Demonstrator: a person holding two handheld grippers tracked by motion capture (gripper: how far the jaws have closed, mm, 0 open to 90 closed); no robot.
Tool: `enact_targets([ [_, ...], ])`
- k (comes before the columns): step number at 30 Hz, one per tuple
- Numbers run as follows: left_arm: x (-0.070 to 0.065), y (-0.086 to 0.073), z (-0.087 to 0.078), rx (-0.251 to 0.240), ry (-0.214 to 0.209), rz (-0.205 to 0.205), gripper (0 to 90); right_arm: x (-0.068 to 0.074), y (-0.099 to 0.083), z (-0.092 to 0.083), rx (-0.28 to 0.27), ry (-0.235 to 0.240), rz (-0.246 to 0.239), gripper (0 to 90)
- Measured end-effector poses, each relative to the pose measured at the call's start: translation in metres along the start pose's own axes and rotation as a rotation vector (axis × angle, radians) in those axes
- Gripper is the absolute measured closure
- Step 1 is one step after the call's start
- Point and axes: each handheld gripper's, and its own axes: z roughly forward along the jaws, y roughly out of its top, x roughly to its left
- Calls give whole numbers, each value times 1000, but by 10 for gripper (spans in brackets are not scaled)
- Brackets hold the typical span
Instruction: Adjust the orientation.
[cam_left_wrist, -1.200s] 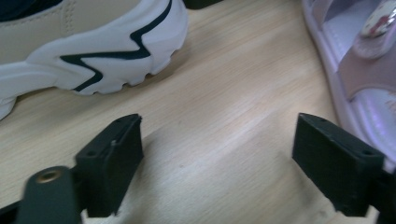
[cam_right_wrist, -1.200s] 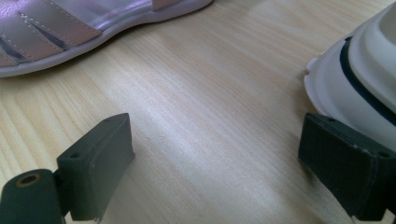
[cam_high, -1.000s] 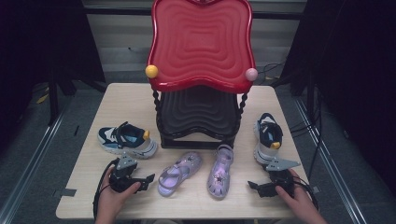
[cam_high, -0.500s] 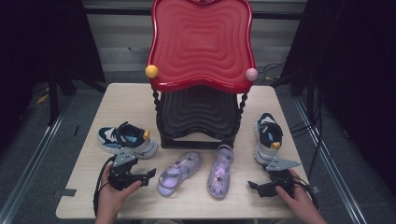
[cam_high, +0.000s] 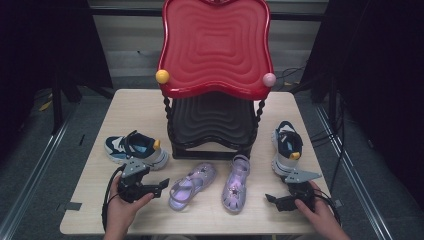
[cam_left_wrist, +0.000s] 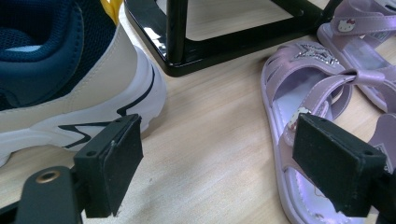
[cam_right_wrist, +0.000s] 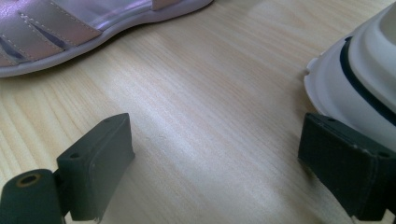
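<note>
L gripper (cam_high: 162, 184) nudged toward lilac sandal (cam_high: 192, 184) — sneaker (cam_left_wrist: 70, 79) cut off.

table (cam_high: 145, 107): pale matt wood grain | rack (cam_high: 215, 50): glossy red plastic | sandals (cam_left_wrist: 303, 88): shiny lilac plastic | jaw pads: matt black

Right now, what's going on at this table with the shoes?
A person holds a claw in each hand at the near edge of a wooden table. The left claw is open and empty, sitting between a navy-and-white sneaker and a purple sandal. The right claw is open too, low over the table beside a second purple sandal and the other sneaker. Nothing is gripped yet. Behind the shoes stands a two-tier shoe rack with a red top shelf.
</note>
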Motion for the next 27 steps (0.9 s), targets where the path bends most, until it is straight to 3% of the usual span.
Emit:
enact_targets([
  [4, 1, -3, 3, 16, 5, 1, 167, 0, 0, 0, 0, 0, 0, 94],
  [11, -8, -4, 8, 29, -26, 28, 199, 0, 0, 0, 0, 0, 0, 94],
  [16, -14, -6, 6, 19, -42, 7, 231, 0, 0, 0, 0, 0, 0, 94],
  [27, -12, -5, 5, 18, -22, 7, 230, 0, 0, 0, 0, 0, -1, 95],
])
